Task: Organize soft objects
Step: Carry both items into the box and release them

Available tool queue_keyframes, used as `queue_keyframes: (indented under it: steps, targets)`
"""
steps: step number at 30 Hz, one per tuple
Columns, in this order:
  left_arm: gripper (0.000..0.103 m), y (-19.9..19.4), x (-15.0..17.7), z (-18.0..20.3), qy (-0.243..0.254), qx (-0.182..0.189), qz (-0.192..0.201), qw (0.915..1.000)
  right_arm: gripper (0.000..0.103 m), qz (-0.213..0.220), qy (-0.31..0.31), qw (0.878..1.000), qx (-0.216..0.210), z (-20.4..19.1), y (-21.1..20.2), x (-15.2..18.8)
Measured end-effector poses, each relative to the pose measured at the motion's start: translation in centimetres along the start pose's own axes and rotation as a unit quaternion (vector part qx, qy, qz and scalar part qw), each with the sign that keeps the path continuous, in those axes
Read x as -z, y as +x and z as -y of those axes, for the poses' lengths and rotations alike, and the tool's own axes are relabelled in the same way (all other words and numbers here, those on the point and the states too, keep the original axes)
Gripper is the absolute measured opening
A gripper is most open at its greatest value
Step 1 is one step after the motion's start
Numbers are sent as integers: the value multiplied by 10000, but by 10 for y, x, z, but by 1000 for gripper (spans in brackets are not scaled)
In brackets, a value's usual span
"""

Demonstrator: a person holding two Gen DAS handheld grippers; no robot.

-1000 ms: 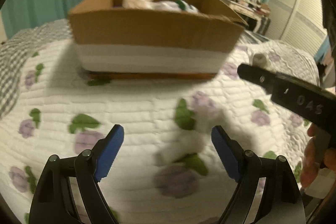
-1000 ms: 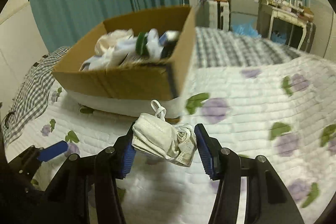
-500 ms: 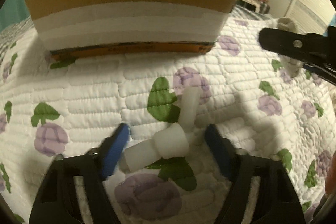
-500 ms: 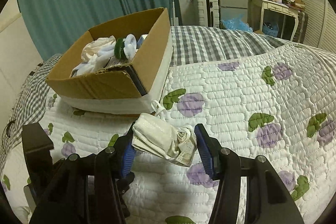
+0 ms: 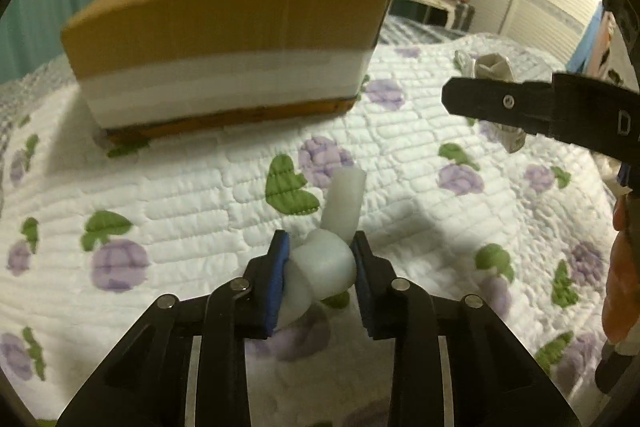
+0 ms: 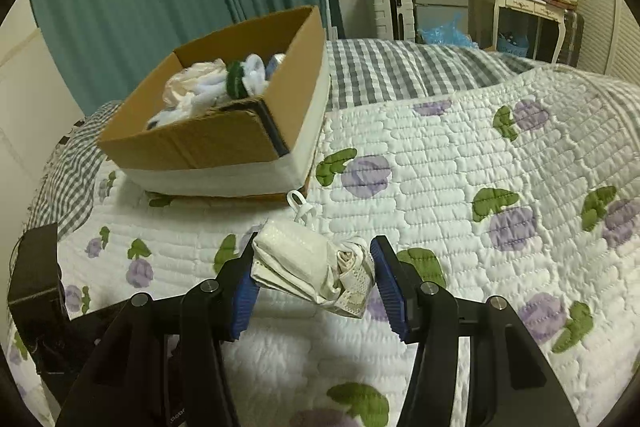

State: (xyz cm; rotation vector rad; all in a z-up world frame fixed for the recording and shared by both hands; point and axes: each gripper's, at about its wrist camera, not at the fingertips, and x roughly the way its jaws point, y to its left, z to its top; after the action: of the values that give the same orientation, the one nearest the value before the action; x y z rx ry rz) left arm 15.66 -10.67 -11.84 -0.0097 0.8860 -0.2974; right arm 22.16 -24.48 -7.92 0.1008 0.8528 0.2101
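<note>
Closing on a white knotted foam piece point(image 5: 326, 261), the left claw point(image 5: 320, 267) has just drawn its jaws in, and the blue pads now press the knot from both sides. One free end of the foam sticks up and forward past the fingertips; the other runs back under the left pad. The piece sits low over the quilt point(image 5: 192, 195) on the bed; whether it is off the fabric yet I cannot tell. Gripping at the knot looks sensible: it is the bulkiest part, so the pads get purchase and the loose ends can hang free.

Right claw point(image 6: 316, 275): narrowed partway around a folded cream cloth bundle point(image 6: 304, 267), held crosswise between the pads and clear of the quilt, with a thin white loop trailing from its far side. Holding it across the fold probably keeps it from unrolling.

Cardboard box point(image 6: 224, 143) stands on the bed ahead of both claws, open-topped, a white band round its lower wall, already holding pale soft items and one dark green one. It is nearer the left claw's front, and up and to the left from the right claw.

Judgement: both pickups done or nearly so; next comes carrying each piece over the box rim. Risk: foam springing out of a shallow pinch.
</note>
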Motion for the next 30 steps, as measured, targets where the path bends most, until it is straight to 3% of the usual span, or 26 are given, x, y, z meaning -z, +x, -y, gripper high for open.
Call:
queue_keyframes:
  steps: [9, 19, 25, 30]
  targets:
    - [30, -87, -30, -2, 260, -261, 773, 9963, 53, 388, -187, 9991, 29, -20, -61, -9]
    - [31, -158, -72, -14, 362, -480, 1571, 9857, 53, 1039, -629, 9925, -112, -66, -132, -49]
    - [31, -150, -112, -37, 202, -513, 1608, 9854, 53, 1215, -892, 9881, -289, -90, -134, -82]
    - [32, -108, -148, -58, 220, -570, 1479, 9871, 53, 1188, -1025, 9868, -397, -102, -101, -115]
